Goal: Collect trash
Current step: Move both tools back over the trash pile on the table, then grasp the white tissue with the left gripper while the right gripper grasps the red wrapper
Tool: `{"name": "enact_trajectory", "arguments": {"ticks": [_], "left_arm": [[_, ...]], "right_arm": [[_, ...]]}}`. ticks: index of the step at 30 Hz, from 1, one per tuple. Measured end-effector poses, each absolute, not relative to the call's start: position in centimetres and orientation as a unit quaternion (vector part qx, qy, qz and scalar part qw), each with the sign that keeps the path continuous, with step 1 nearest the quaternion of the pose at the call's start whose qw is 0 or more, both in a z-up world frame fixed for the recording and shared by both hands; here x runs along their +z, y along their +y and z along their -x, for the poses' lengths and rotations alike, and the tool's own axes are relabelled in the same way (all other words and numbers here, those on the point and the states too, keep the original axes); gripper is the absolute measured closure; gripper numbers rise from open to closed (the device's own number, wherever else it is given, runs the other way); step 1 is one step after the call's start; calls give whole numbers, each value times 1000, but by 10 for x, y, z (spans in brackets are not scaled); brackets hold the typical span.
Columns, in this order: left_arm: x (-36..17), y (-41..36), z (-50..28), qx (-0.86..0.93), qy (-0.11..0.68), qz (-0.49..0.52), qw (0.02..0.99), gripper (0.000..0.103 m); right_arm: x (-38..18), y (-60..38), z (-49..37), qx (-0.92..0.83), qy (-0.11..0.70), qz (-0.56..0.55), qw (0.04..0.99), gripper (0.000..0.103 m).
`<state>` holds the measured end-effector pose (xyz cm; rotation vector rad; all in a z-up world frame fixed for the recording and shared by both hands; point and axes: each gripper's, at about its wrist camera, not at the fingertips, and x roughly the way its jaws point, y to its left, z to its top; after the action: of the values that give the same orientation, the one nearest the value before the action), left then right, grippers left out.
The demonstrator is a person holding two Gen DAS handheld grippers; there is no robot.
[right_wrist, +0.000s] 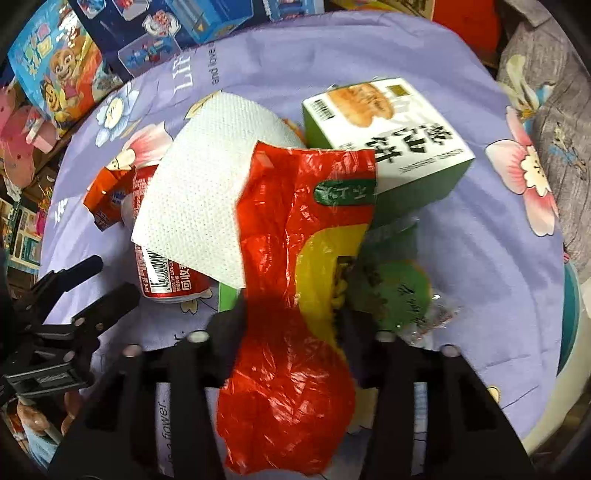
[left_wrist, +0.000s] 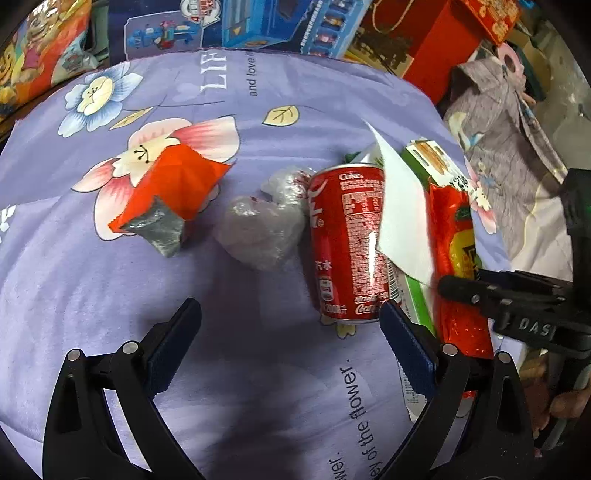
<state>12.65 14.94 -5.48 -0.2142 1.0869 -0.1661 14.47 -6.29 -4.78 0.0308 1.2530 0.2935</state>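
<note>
The right gripper [right_wrist: 291, 321] pinched the red plastic bag [right_wrist: 295, 258]; the left gripper [left_wrist: 291, 332] was spread. The Coca-Cola can [left_wrist: 349, 243], paper towel [right_wrist: 207, 192] and green box [right_wrist: 391, 140] remained uncollected.

Cluttered home storage corner: bench draped in purple floral bedsheet [left_wrist: 110, 280], boxed children's toys [left_wrist: 236, 26] and cartoon gift boxes [right_wrist: 62, 77] stacked behind, red cartons [left_wrist: 436, 40], folded grey garment [left_wrist: 506, 122] alongside.
</note>
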Motion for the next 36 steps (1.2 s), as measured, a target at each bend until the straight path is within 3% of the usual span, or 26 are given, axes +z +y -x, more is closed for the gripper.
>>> {"name": "enact_trajectory", "arguments": {"ticks": [4,5,11,19,24,30,32,34,35,36], "left_arm": [[-52,144,-128,-80,514,94,849,6],[-51,141,-128,-81,513,91,850,6],[-37,123,-134,-93,502,59,858,6],[-16,58,-162,-147,478,-59,864,6],[-30,9,-182,-178,486,-147,843,6],[-59,-13,-189,-209,523,-173,808,6],[-67,-14,-190,-209,529,-167,805,14],[-67,-9,-190,-219,533,-139,805,35],[-64,-7,-189,-215,529,-133,810,39],[-61,-8,-187,-210,525,-133,814,56]], "right_arm": [[-38,-77,-142,149,575,-28,804,96],[-37,-80,-142,150,573,-31,805,97],[-31,-106,-143,147,566,-71,808,99],[-14,-167,-144,100,539,-112,829,99],[-20,-188,-144,97,541,-132,825,99],[-30,-199,-148,108,544,-148,819,99],[-34,-202,-149,110,545,-154,817,99],[-38,-206,-150,112,547,-160,814,99],[-39,-208,-150,112,547,-162,814,99],[-40,-209,-150,113,548,-163,813,99]]}}
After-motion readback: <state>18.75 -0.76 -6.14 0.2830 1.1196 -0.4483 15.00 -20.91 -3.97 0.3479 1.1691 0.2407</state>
